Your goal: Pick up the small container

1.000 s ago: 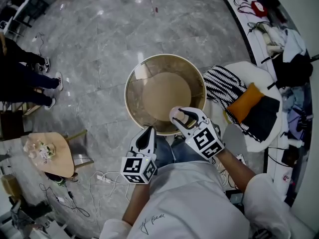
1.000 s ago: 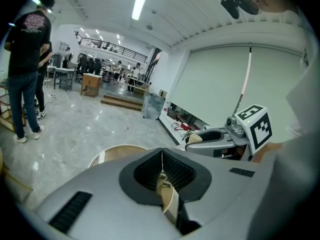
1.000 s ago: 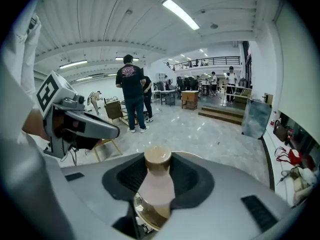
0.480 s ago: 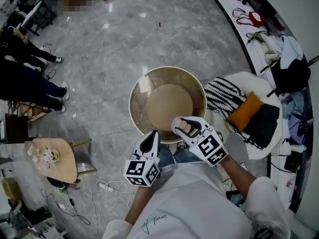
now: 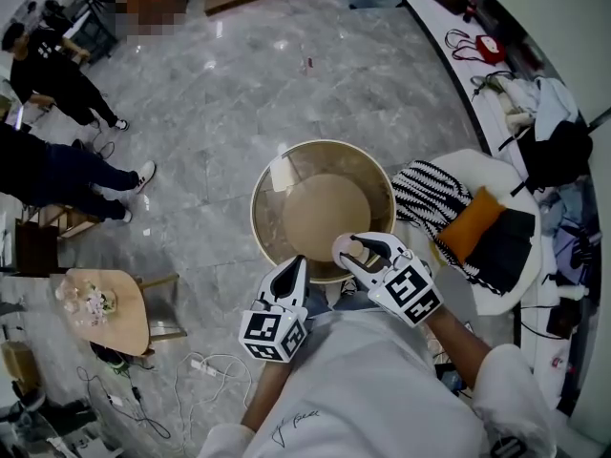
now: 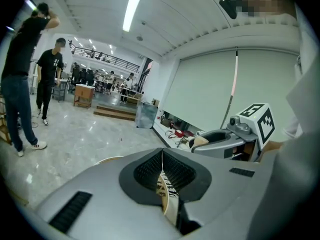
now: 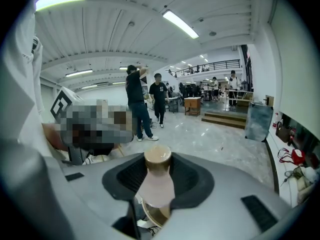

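Right fingers (image 7: pixel 192 180): clamped on the small container (image 7: pixel 156 184), one ribbed pad against each side of its pale body, with the brown cap standing clear above the pads.
Left fingers (image 6: pixel 145 171): pressed together, nothing between them.
Right gripper (image 5: pixel 361 252): tipped somewhat downward over the near rim of the round table.
Left gripper (image 5: pixel 289 273): just beside the right one at the same near rim, apart from the container.
Container's place: between the right jaws, cap uppermost in the right gripper view; the head view suggests it is off the table top, though the gap beneath it cannot be made out.
Step in hand: judged to be the lift, the grip being already made.
Doing it well: hold an even squeeze, raise it straight and keep it upright, since the smooth tapering body could slip down through the pads; leave the left gripper out of the way.
Round table (image 5: pixel 260 189): glass top in a gold rim, bare.
Beyond: a striped cushion (image 5: pixel 430 184) and an orange pillow (image 5: pixel 468 213) on a seat right of the table.
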Action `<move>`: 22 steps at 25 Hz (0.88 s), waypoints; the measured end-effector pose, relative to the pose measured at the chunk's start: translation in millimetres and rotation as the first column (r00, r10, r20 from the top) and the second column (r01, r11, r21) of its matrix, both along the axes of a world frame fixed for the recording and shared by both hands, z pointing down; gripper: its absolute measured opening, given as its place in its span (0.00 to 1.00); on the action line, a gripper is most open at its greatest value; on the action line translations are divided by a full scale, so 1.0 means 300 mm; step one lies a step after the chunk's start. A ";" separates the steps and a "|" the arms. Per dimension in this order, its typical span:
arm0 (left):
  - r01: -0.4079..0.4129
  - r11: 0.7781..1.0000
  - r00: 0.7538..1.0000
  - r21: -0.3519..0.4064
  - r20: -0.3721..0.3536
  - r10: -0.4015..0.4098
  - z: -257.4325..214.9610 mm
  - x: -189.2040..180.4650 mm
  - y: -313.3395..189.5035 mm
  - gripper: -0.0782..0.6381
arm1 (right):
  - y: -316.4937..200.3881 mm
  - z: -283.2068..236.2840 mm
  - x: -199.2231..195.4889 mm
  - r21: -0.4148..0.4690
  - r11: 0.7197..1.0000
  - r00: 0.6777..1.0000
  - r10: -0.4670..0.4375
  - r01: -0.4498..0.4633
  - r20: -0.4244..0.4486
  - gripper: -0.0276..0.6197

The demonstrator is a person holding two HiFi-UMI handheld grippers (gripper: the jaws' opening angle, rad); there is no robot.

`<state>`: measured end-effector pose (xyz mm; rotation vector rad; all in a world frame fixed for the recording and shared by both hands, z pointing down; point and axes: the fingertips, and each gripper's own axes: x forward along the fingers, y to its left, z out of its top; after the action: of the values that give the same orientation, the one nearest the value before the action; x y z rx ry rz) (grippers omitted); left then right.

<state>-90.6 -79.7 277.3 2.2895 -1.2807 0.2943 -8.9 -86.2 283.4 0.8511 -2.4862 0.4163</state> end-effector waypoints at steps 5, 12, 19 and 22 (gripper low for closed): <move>-0.014 1.000 1.000 0.022 -0.003 0.014 -0.015 0.027 0.003 0.13 | -0.007 -0.025 0.031 0.029 0.999 1.000 0.021 -0.021 0.011 0.27; -0.043 0.998 0.999 0.045 0.001 0.043 -0.044 0.058 0.003 0.13 | -0.010 -0.033 0.058 0.036 0.999 0.999 0.033 -0.034 0.010 0.27; -0.046 0.998 0.999 0.044 0.002 0.045 -0.045 0.068 0.007 0.13 | -0.009 -0.033 0.068 0.035 0.999 0.999 0.038 -0.038 0.012 0.27; -0.047 0.998 0.999 0.044 0.005 0.047 -0.047 0.073 0.008 0.13 | -0.008 -0.031 0.077 0.035 0.998 0.999 0.042 -0.042 0.009 0.27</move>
<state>-68.7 -77.3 263.4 2.3599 -1.2489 0.2893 14.2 -88.6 274.0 0.9189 -2.4940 0.3924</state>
